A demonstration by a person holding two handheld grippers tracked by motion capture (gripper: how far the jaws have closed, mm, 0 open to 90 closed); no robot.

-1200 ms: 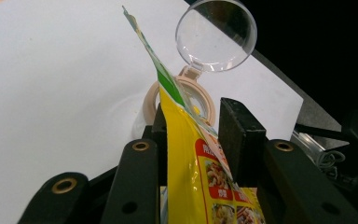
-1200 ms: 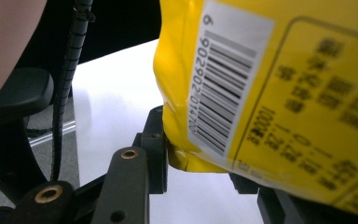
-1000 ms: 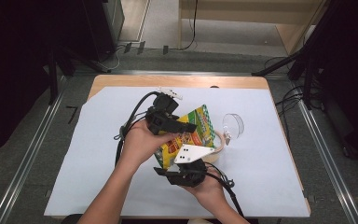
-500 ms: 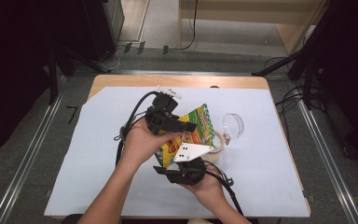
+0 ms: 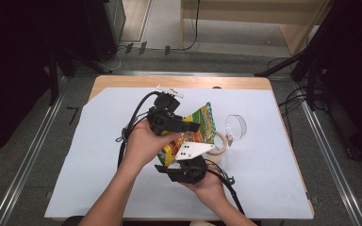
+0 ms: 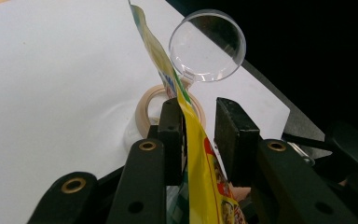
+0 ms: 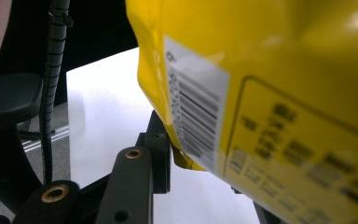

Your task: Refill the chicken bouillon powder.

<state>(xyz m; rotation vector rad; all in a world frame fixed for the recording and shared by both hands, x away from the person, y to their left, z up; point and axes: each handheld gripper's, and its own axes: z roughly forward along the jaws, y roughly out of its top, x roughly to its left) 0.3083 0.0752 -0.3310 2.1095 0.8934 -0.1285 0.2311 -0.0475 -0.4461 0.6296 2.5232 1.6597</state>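
Little has moved since the earlier frames: both hands and the yellow snack bag (image 5: pixel 195 132) hold nearly the same position above the middle of the tabletop (image 5: pixel 99 155), with only a slight shift of the bag.

Held off the white surface, the snack bag is tilted, its green-edged top pointing away from the person. Its edge passes between the jaws of the left gripper (image 6: pixel 198 135); these jaws stand apart, one pad touching the film and the other clear of it, so they are not clamped. Below the bag, the right gripper (image 5: pixel 185 168) carries its grey plate uppermost. In the right gripper view the barcode panel (image 7: pixel 193 116) of the bag covers the jaws, and whether they grip the bag's lower corner cannot be told.

Just beyond the bag, a roll of tape (image 6: pixel 145 108) lies flat on the tabletop. A clear round plastic lid (image 6: pixel 208 45) sits next to it, touching or nearly touching the roll. Black cables (image 5: pixel 127 127) trail from both grippers toward the person.
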